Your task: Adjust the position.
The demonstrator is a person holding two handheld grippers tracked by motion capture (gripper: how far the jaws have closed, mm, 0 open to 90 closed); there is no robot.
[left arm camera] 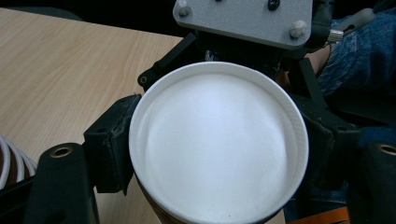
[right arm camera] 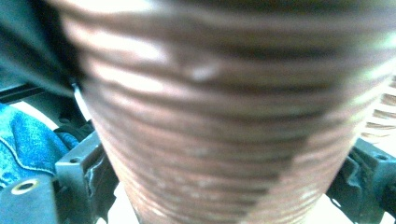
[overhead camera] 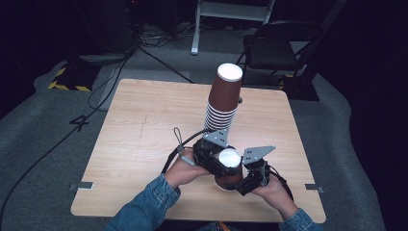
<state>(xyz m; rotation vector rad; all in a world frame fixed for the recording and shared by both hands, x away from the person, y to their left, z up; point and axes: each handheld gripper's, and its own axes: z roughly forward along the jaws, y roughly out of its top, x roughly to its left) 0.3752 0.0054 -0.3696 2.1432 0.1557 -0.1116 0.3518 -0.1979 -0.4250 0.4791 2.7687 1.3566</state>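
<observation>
Brown paper cup [overhead camera: 229,163] stands near on the counter [overhead camera: 144,134]; left gripper [overhead camera: 219,159] and right gripper [overhead camera: 243,175] both clamp it.

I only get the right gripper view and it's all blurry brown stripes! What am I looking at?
Observer: That's a brown ribbed paper cup. The high view shows it standing near the front edge of the wooden table.
Operator: Is anything else holding it?
Observer: Yes. The left gripper reaches in from the other side, and its jaws press on the cup too. Its own view looks down on the cup's white round end, which is bare.
Operator: Are there more cups?
Observer: Yes, a tall stack of cups stands just behind yours, nearer the table's middle, with a white end on top.
</observation>
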